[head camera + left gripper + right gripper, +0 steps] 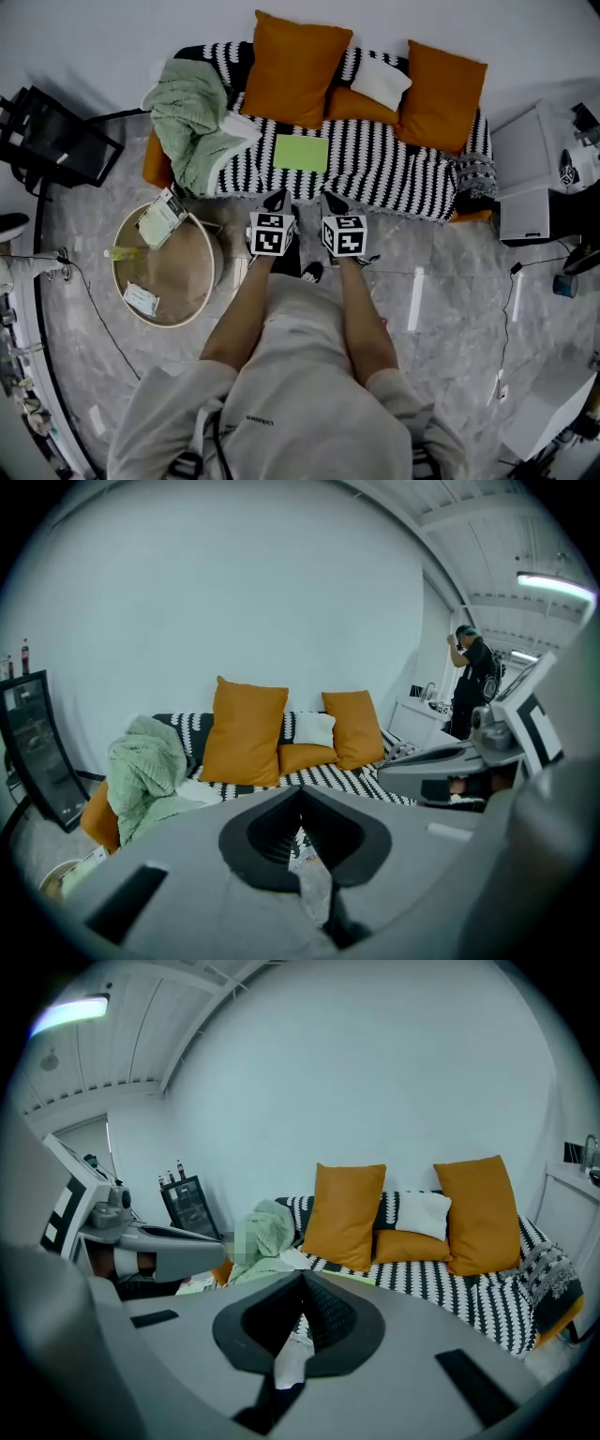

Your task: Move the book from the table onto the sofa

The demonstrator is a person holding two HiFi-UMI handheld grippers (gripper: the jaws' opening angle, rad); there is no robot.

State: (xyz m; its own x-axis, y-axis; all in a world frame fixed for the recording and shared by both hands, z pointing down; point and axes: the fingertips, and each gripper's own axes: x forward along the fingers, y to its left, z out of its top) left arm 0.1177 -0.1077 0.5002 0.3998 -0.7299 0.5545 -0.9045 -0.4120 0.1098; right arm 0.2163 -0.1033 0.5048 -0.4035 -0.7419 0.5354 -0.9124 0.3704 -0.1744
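Observation:
A flat light-green book [301, 152] lies on the seat of the black-and-white striped sofa [403, 183], in front of the big orange cushion [292, 67]. My left gripper [277, 200] and right gripper [335, 202] hang side by side just short of the sofa's front edge, below the book and apart from it. Both point at the sofa. In the left gripper view the left gripper [300, 791] is shut with nothing in it. The right gripper [302, 1277] is likewise shut and empty, and a thin green edge of the book [352, 1279] shows just behind it.
A round wooden table [192, 272] stands at the left with a packet, a small bottle and a wrapper on it. A green blanket [192, 117] is heaped on the sofa's left end. White cabinets [534, 173] stand right, a black rack [52, 141] left. A person [473, 677] stands far off.

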